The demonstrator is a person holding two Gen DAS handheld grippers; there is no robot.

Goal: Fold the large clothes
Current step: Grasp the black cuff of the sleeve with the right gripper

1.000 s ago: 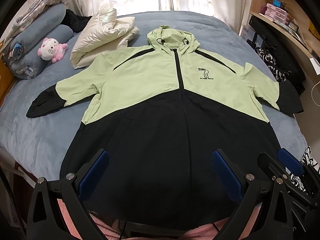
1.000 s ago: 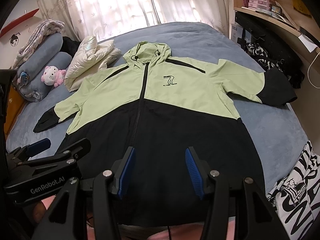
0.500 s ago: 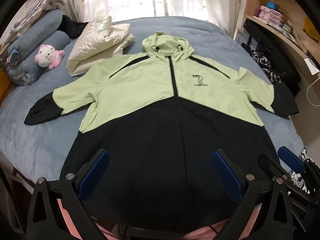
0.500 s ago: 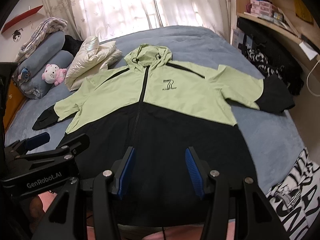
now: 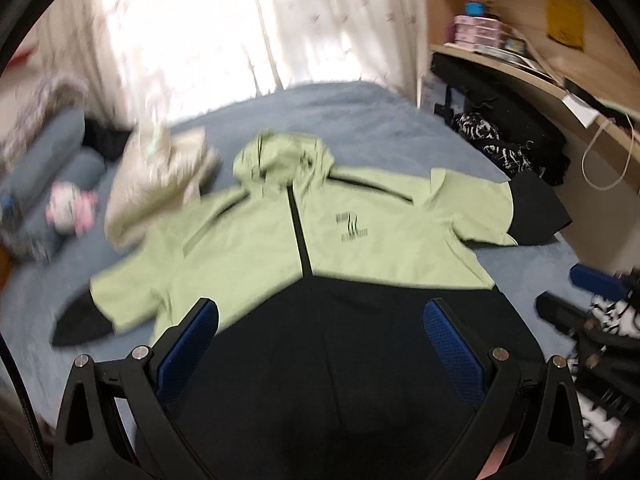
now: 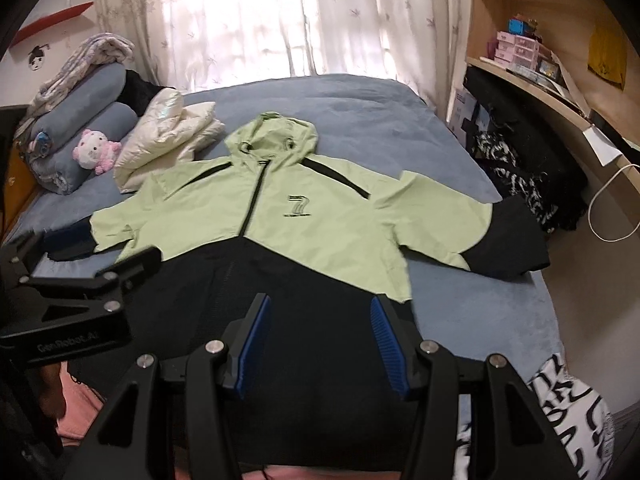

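Observation:
A large hooded jacket [image 5: 280,240], light green on top and black below, lies flat, front up and zipped, on the blue bed [image 5: 360,120], sleeves spread to both sides. It also shows in the right wrist view [image 6: 328,224]. My left gripper [image 5: 320,328] is open and empty above the jacket's black lower part. My right gripper [image 6: 320,320] is open and empty above the black hem area, to the right of the left gripper [image 6: 80,272]. The left wrist view is motion-blurred.
A folded cream puffer jacket [image 6: 168,132], a pink plush toy [image 6: 96,150] and rolled blue bedding [image 6: 80,120] lie at the bed's far left. A wooden shelf [image 6: 540,80] with boxes and dark clothes [image 6: 520,168] stands at the right. Curtains [image 6: 280,20] hang behind.
Both grippers have lifted and pulled back from the jacket, which now sits farther off in both views. The left view has swung right and blurred. The jaws stay open.

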